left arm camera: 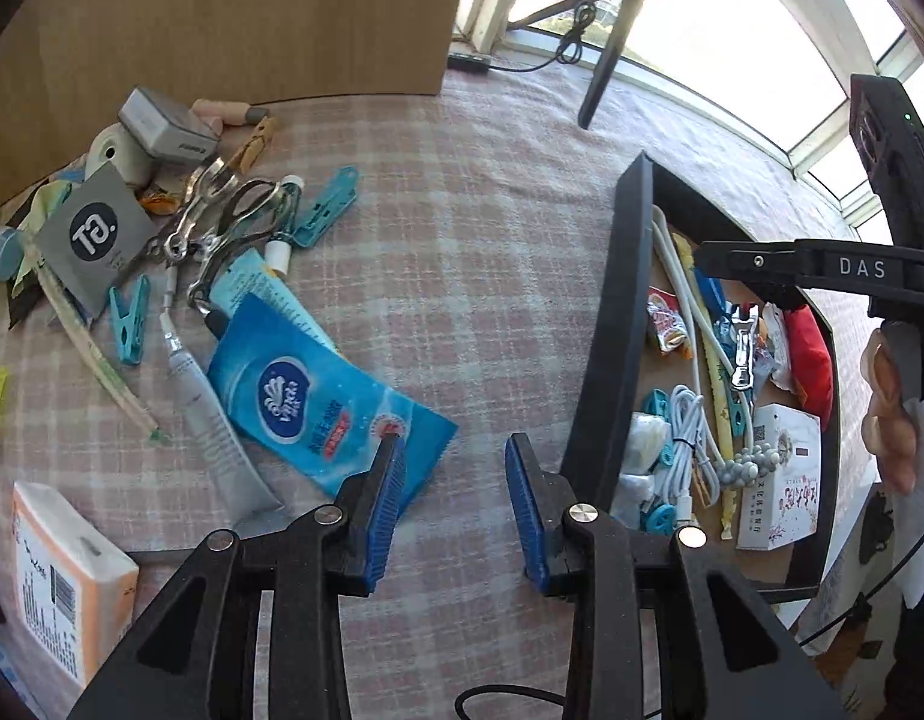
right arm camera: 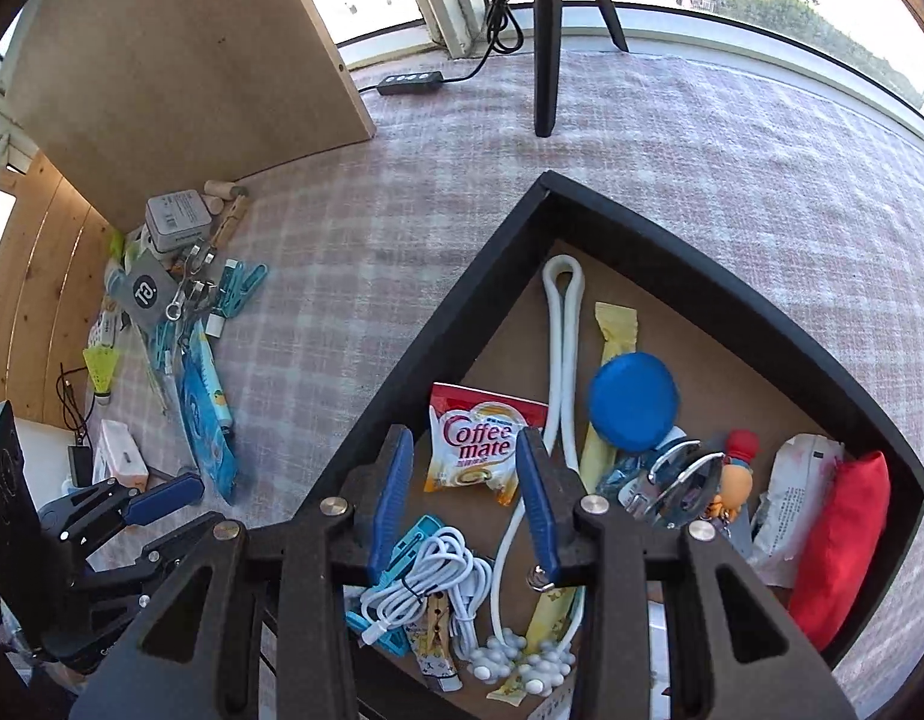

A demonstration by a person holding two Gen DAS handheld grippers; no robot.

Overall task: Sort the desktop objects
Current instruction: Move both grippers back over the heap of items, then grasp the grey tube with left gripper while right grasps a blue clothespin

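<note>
My left gripper (left arm camera: 455, 444) hangs open over the checked tablecloth, nothing between its blue pads. Its left pad sits at the corner of a blue tissue pack (left arm camera: 318, 402). Beyond lie a grey tube (left arm camera: 216, 420), metal clips (left arm camera: 222, 222), a teal clothespin (left arm camera: 327, 204) and a grey card (left arm camera: 96, 234). My right gripper (right arm camera: 465, 435) is open above the black tray (right arm camera: 438, 324), over a Coffee mate sachet (right arm camera: 480, 450). The tray also holds a blue round lid (right arm camera: 633, 402), a coiled white cable (right arm camera: 444, 570), a red pouch (right arm camera: 846, 546) and a metal clip (right arm camera: 678, 486).
A wooden board (left arm camera: 222, 12) stands behind the pile at the back left. An orange-and-white tissue pack (left arm camera: 66, 564) lies at the near left. A black tripod leg (right arm camera: 546, 60) and a power strip (right arm camera: 411, 83) stand by the window. A person's hand (left arm camera: 888, 408) holds the right gripper.
</note>
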